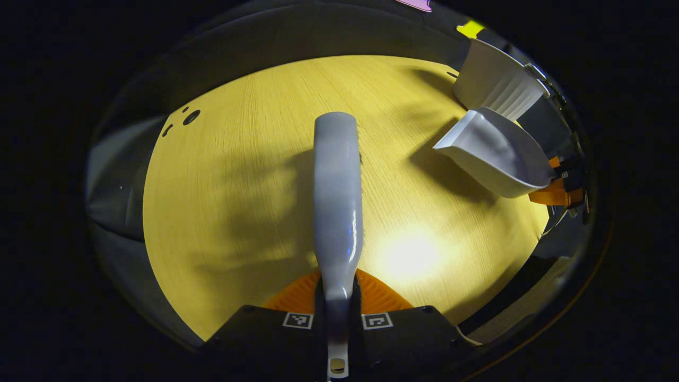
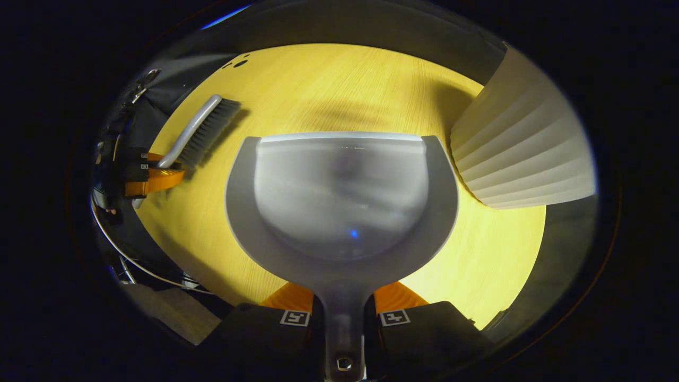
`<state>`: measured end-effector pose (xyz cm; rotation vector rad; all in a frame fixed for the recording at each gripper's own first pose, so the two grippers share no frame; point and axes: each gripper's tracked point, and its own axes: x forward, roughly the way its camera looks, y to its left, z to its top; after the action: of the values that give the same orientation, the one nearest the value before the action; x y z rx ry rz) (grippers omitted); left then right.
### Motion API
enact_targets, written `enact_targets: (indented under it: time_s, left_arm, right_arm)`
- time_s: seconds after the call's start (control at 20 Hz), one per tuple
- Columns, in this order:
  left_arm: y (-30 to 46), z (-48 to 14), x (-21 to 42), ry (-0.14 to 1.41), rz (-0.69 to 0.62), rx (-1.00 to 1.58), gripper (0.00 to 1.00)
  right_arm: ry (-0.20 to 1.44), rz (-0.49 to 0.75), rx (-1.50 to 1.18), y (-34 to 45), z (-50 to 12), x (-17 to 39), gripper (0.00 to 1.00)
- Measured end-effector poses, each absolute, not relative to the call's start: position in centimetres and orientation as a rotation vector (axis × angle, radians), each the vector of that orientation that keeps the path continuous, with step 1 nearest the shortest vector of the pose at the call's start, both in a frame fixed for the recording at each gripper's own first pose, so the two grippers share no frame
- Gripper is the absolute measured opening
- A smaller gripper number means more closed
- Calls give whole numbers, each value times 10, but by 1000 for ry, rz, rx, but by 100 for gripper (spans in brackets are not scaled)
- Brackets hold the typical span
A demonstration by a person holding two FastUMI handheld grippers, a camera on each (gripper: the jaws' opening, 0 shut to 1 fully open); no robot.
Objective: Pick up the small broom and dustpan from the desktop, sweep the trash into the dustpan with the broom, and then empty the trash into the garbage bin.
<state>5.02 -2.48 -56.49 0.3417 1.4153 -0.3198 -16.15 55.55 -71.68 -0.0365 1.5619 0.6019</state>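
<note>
- Left claw, at the bottom centre of the left gripper view, was clamped on the broom handle; the broom's long axis ran straight ahead up the frame, above the bench.
- Right claw, bottom centre of the right gripper view, was clamped on the dustpan handle, pan mouth facing away; no trash was discernible in it.
- Garbage bin stood at the right of that view, just beside the pan's right edge; the right claw was judged the nearer to it.
</note>
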Motion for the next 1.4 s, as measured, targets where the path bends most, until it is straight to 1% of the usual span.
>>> enact_targets:
  time_s: [0.25,0.65,0.7,0.75,0.8,0.9,0.95,1.0,1.05,1.2,1.4]
  left_arm:
    - [-26,-566,50,1428,-309,349,19]
    - [-25,-567,53,1442,-310,371,20]
    - [-25,-567,53,1440,-310,379,20]
    - [-25,-566,54,1438,-310,384,20]
    - [-24,-565,54,1437,-306,389,20]
    - [-25,-566,57,1430,-295,402,21]
    - [-25,-565,58,1429,-294,407,21]
    - [-24,-563,59,1428,-297,411,22]
    - [-24,-562,59,1431,-299,410,22]
    - [-22,-559,57,1436,-290,407,23]
    - [-20,-554,57,1433,-285,419,26]
  right_arm:
    - [1589,580,-8,568,-728,-174,33]
    - [1590,559,13,571,-729,-175,36]
    - [1584,557,24,573,-730,-178,30]
    - [1582,558,33,575,-732,-179,38]
    - [1577,555,53,578,-727,-178,40]
    - [1580,554,90,579,-721,-176,62]
    - [1580,555,100,580,-719,-175,46]
    - [1575,554,106,580,-716,-175,62]
    - [1571,559,115,580,-713,-175,62]
    - [1555,565,130,578,-705,-175,72]
    - [1530,564,140,572,-696,-172,75]
